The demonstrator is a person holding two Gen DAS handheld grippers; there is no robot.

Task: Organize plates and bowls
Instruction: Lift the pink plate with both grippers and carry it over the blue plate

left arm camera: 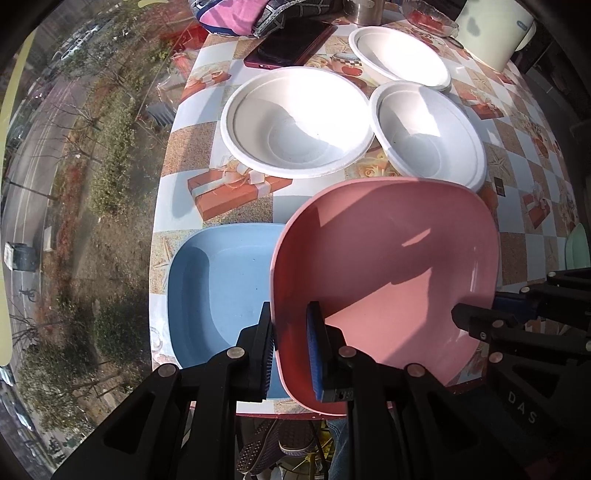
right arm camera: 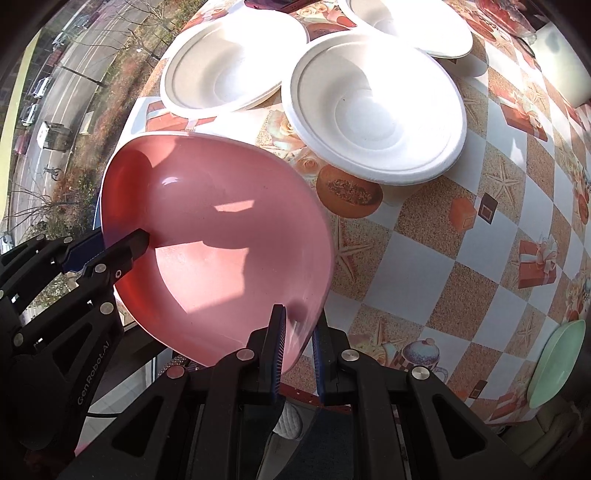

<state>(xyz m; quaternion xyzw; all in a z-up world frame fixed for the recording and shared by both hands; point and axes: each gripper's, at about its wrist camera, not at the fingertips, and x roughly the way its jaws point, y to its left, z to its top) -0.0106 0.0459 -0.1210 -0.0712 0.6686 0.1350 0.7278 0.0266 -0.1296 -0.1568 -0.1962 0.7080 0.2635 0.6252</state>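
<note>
A pink square plate hangs over the table's near edge, held by both grippers. My left gripper is shut on its left rim, and my right gripper is shut on its near right rim. Each gripper also shows in the other's view: the right gripper and the left gripper. A blue square plate lies on the table, partly under the pink one. Three white bowls sit beyond it.
A checked tablecloth covers the table; its left edge stands against a window over a street. At the back are a dark phone case, folded cloth, a metal cup and a white bucket. A green plate lies at the right edge.
</note>
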